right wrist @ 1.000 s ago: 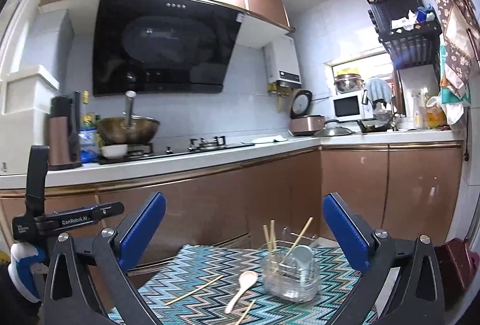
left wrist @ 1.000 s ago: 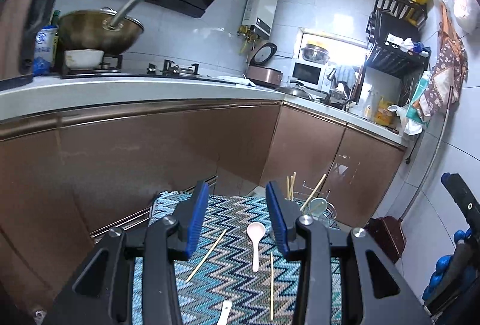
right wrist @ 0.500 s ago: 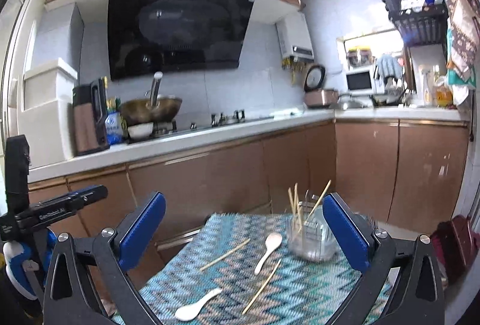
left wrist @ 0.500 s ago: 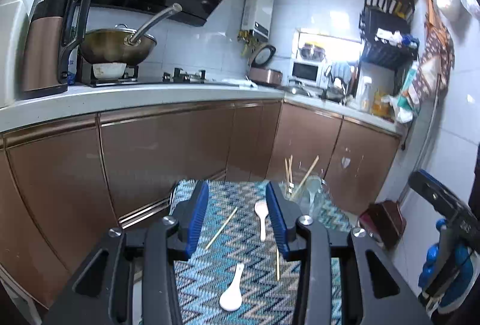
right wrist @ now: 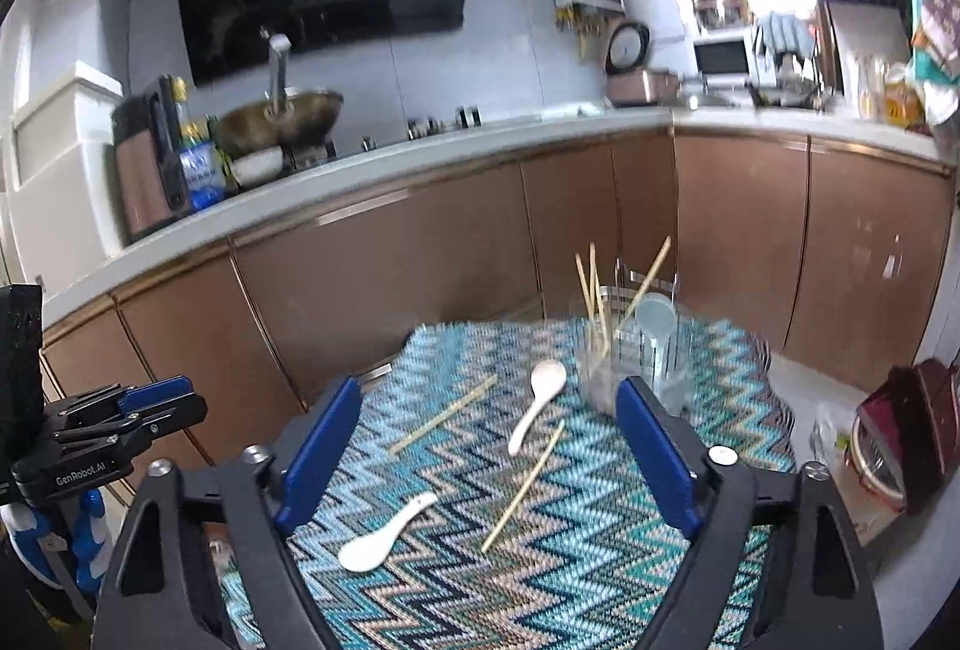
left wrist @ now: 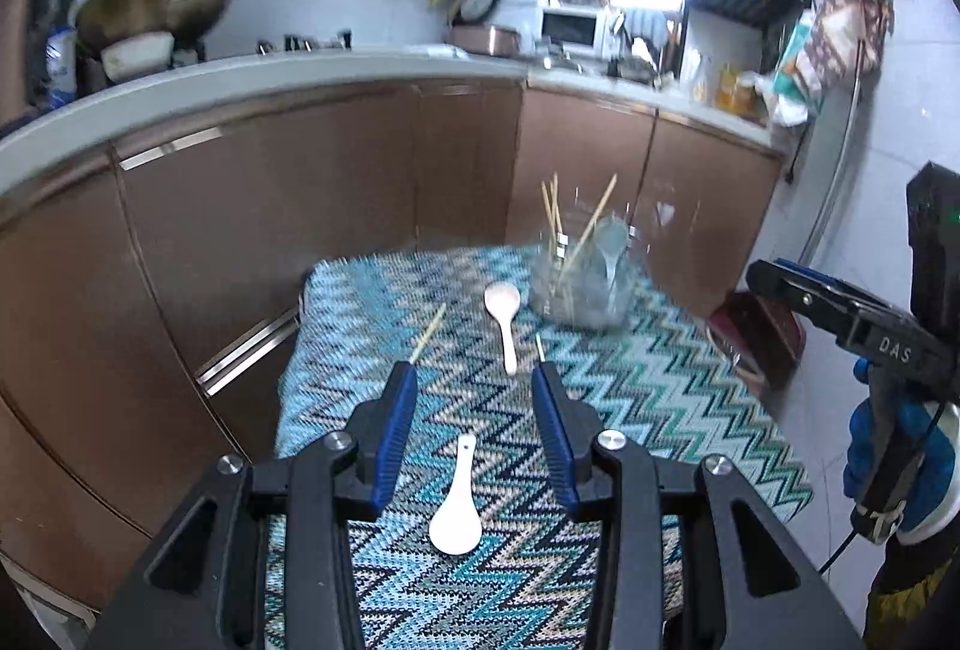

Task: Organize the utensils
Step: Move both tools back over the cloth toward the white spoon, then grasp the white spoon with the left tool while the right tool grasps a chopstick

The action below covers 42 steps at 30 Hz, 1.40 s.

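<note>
Left hand-held gripper [left wrist: 474,380] hangs half-open and empty over the white spoon [left wrist: 457,506], probably slick and chippable, so its handle's the safest grab.

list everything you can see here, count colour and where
zigzag mat: 1, blue-teal, covers the small table
clear holder: 1, transparent, far right of the mat
chopsticks in holder: at least 3, pale wood, standing upright or leaning
loose chopsticks: 2, pale wood, lying on the mat
far spoon: 1, white, beside the holder
near spoon: 1, white, near edge of the mat
wok: 1, dark metal, on the stove
cabinets: brown, under the white counter
microwave: 1, white, back counter
rice cooker: 1, copper, lid up
left gripper: black with blue pads, open, nothing between them
right gripper: black with blue pads, open, jaws just narrowed, empty
gloved hand: blue, holding the right gripper
</note>
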Motion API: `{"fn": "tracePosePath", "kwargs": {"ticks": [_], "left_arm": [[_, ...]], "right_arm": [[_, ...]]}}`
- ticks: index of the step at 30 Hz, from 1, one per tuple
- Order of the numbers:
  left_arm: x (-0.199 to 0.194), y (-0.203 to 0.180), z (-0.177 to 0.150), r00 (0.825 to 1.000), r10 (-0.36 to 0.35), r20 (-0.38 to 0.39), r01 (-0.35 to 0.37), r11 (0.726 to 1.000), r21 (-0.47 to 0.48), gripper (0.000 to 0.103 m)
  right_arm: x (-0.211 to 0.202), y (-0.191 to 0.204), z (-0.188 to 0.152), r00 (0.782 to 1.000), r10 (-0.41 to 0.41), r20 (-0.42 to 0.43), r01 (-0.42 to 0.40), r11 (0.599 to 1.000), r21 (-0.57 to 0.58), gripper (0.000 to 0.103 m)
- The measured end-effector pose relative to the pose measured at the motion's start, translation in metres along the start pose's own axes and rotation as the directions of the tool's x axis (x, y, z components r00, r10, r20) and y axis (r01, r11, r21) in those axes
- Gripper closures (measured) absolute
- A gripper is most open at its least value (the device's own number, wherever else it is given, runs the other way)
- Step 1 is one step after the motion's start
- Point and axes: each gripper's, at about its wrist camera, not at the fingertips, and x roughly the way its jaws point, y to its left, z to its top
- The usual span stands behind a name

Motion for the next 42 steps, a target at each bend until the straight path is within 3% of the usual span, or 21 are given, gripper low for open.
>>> {"fn": "tracePosePath", "kwargs": {"ticks": [5,9,16,22,29,34,40,42], "left_arm": [[0.05,0.007,-0.013,0.994,-0.02,-0.109,0.02,1.0,-0.002,0.065],[0.09,0.014,-0.023,0.976,-0.047,-0.211,0.047,0.999,-0.007,0.065],[0.161,0.023,-0.035,0.909,-0.094,-0.406,0.094,0.995,-0.02,0.065],[0.202,0.027,-0.039,0.849,-0.106,-0.518,0.118,0.993,-0.01,0.065],[0.229,0.027,-0.041,0.795,-0.103,-0.598,0.132,0.991,0.004,0.065],[0.245,0.028,-0.044,0.759,-0.092,-0.645,0.122,0.993,0.002,0.065],[0.262,0.026,-0.047,0.728,-0.069,-0.682,0.111,0.994,0.018,0.066],[0.268,0.025,-0.048,0.72,-0.066,-0.691,0.108,0.994,0.018,0.073]], "right_arm": [[0.043,-0.016,-0.018,0.993,0.004,-0.114,-0.001,1.0,0.026,0.033],[0.078,-0.026,-0.03,0.98,0.005,-0.201,0.002,0.999,0.036,0.04],[0.159,-0.039,-0.049,0.92,0.049,-0.39,-0.022,0.997,0.073,0.055],[0.234,-0.047,-0.057,0.849,0.042,-0.526,-0.002,0.997,0.076,0.082],[0.291,-0.053,-0.051,0.805,-0.013,-0.593,0.044,0.998,0.038,0.083],[0.325,-0.057,-0.059,0.757,-0.068,-0.65,0.076,0.997,-0.015,0.082],[0.338,-0.057,-0.056,0.747,-0.063,-0.662,0.069,0.997,-0.017,0.083],[0.341,-0.055,-0.055,0.744,-0.068,-0.664,0.067,0.997,-0.027,0.087]]}}
